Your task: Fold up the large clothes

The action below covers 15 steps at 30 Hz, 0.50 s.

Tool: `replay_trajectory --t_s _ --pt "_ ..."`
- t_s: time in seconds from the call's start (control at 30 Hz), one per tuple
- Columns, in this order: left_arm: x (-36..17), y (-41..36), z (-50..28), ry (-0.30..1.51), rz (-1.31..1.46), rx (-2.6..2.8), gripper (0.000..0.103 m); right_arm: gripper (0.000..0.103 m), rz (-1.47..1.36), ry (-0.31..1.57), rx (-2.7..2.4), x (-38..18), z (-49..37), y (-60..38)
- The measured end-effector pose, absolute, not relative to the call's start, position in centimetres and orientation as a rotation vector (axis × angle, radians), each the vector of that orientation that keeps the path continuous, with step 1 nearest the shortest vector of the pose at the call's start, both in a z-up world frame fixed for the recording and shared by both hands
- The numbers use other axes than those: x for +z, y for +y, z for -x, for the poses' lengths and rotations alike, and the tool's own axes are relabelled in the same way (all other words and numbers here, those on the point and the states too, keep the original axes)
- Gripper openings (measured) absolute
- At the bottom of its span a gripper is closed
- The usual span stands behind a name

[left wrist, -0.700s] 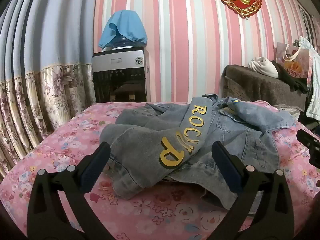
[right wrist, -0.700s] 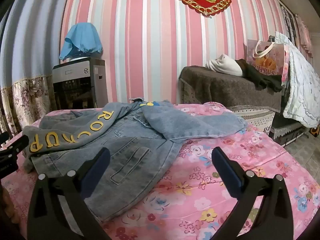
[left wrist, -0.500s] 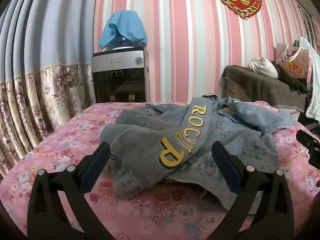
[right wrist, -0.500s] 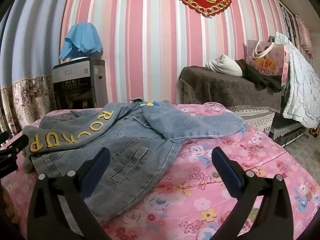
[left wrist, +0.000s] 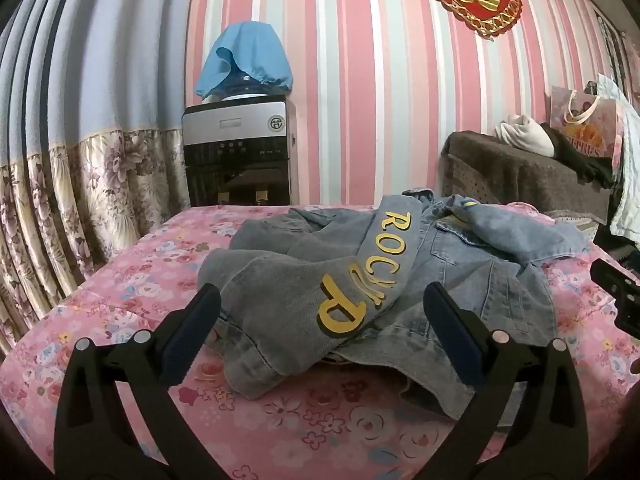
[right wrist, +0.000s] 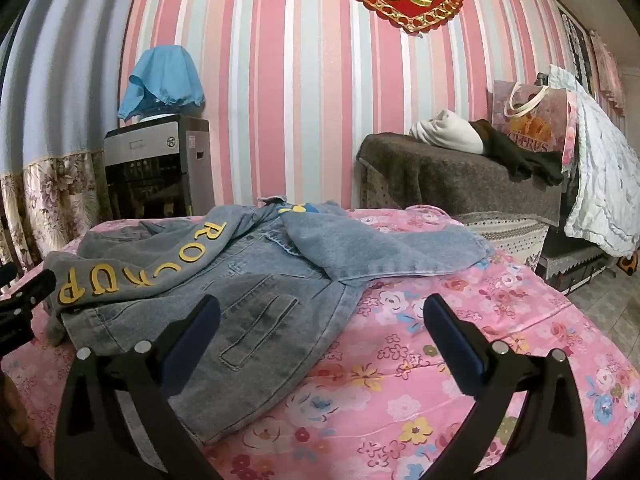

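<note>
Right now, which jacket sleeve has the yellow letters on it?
The sleeve folded across the jacket front toward the left tongs. The other sleeve is plain denim, stretched out toward the brown-covered furniture.

Rumpled blue denim jacket with yellow-lettered sleeve, sprawled on the floral pink bedspread

One denim jacket lies on one floral bedspread, with two sleeves showing. At eleven o'clock stands one water dispenser, and at two o'clock one gift bag.
</note>
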State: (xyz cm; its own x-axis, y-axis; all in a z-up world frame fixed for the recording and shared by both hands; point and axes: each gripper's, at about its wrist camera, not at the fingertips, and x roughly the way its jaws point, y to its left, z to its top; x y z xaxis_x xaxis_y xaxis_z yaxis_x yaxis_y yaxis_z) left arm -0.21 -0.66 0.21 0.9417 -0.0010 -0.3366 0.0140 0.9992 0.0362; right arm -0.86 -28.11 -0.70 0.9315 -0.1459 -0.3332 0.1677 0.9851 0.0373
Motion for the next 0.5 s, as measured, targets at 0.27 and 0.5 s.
replay_trajectory --t_s 0.27,0.5 --pt "0.19 -0.97 0.17 0.343 -0.037 -0.008 0.100 0.101 -0.065 0.335 -0.161 -0.69 0.91 -28.06" --pt "0.15 -0.78 0.17 0.342 -0.036 -0.009 0.100 0.101 -0.065 0.336 -0.161 -0.67 0.93 -28.07"
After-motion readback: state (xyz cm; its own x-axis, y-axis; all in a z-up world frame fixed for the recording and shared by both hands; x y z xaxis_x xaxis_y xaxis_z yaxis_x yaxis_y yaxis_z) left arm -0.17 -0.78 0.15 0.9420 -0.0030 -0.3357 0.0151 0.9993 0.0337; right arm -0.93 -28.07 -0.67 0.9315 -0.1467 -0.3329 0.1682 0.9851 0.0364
